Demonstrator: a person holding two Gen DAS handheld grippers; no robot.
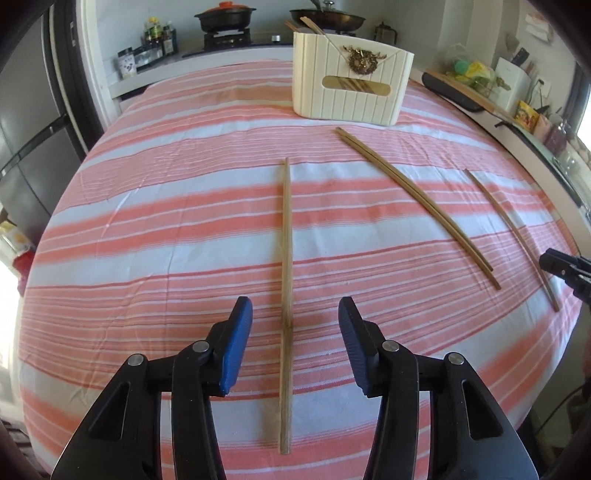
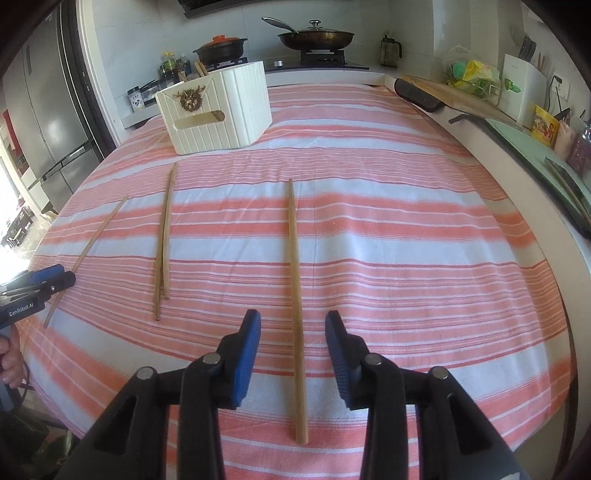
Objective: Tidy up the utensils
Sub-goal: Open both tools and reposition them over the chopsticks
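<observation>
A pink-and-white striped cloth [image 1: 147, 229] covers the table. My left gripper [image 1: 295, 302] is open, its blue pads on either side of a single wooden chopstick [image 1: 286, 240] that lies flat, with gaps on both sides. My right gripper [image 2: 293, 315] is open too and straddles another lone chopstick [image 2: 293, 240] without touching it. Between these two sticks lies a pair of chopsticks [image 1: 413, 195] [image 2: 164, 236]. A cream ribbed holder [image 1: 351, 88] [image 2: 218, 110] stands at the far side with several chopsticks [image 1: 314, 26] inside. The left gripper [image 2: 55, 277] shows at the left edge of the right wrist view.
Behind the table is a stove with a black pot [image 2: 221, 48] and a lidded pan [image 2: 316, 37]. A fridge [image 2: 48, 110] stands at the left. The counter on the right carries a cutting board [image 2: 443, 92], a knife block [image 2: 524, 77] and packets. A hand [image 2: 9, 358] holds the left gripper.
</observation>
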